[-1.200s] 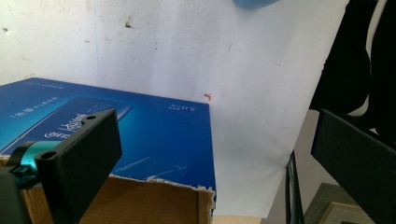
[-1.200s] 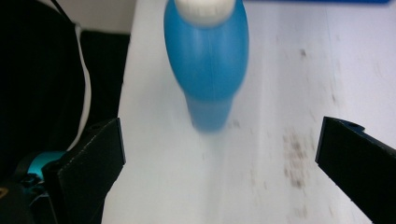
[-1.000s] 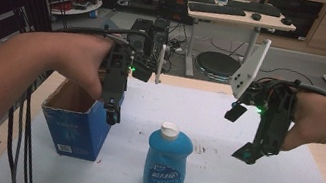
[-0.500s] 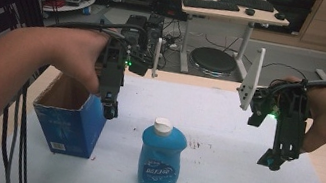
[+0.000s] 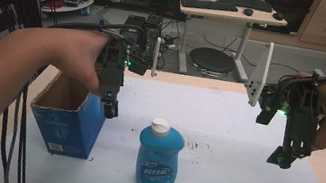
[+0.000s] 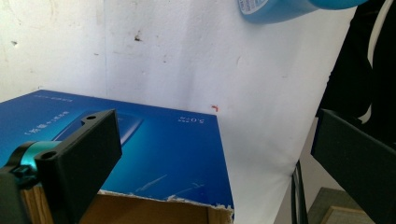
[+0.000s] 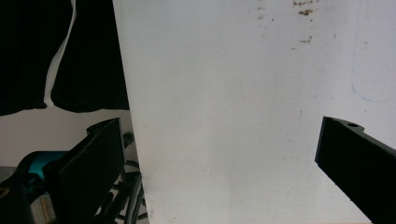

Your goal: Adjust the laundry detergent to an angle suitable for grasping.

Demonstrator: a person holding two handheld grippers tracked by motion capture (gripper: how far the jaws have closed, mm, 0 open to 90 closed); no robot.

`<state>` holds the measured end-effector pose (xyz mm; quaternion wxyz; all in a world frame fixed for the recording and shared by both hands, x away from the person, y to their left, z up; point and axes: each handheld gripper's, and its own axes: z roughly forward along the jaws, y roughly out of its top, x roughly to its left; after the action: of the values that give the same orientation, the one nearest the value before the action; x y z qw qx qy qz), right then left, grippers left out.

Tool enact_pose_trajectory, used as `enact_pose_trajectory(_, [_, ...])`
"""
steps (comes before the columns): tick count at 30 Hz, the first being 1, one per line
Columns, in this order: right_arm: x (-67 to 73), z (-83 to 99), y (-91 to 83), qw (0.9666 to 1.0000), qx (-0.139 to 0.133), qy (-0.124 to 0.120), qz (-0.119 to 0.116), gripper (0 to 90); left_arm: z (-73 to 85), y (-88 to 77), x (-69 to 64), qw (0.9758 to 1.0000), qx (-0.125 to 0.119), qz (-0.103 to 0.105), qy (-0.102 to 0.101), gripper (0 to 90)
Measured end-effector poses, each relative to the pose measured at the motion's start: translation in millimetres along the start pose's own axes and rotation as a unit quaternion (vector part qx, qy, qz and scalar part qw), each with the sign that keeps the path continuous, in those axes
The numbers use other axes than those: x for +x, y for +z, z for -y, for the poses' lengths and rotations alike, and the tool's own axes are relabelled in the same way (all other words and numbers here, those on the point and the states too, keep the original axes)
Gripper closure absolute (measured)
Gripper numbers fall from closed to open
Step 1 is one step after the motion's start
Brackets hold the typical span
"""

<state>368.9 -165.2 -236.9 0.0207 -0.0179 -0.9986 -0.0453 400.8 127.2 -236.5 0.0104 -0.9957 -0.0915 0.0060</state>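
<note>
Looked like the approach step, nothing grasped yet. Left hand-held gripper [image 5: 110, 107] hung jaws-down over the box's [image 5: 66, 123] right rim, jaws wide apart & empty; the left gripper view showed the blue box wall [image 6: 140, 149] right below. Right hand-held gripper [image 5: 282, 158] hovered over bare bench [image 5: 237, 176], well apart from the bottle [image 5: 158, 157], jaws also wide, empty. Bottle stood upright mid-bench, just right of the box, white cap on. Next, I'd guess, one gripper must drop to the bottle & close round it w/o tipping it. Both forearms came in level, wrists bent down
</note>
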Motion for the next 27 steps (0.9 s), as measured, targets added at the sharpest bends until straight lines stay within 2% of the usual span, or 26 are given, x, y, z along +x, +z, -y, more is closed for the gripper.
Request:
enact_pose_trajectory(9, [-0.6,2.3,-9.8,0.9999,-0.014,0.006,0.007,0.8,-2.0,1.9,3.3,1.0,0.002,0.004,-0.003,1.7])
enact_pose_trajectory(22, [-2.4,3.3,-10.9,0.9999,-0.009,0.01,0.005,0.8,1.4,0.3,5.2,1.0,-0.002,0.003,-0.008,1.7])
enact_pose_trajectory(27, [-2.9,3.7,-12.9,0.9998,-0.01,0.015,0.006,0.8,0.4,0.5,4.7,1.0,-0.005,0.006,0.0,1.7])
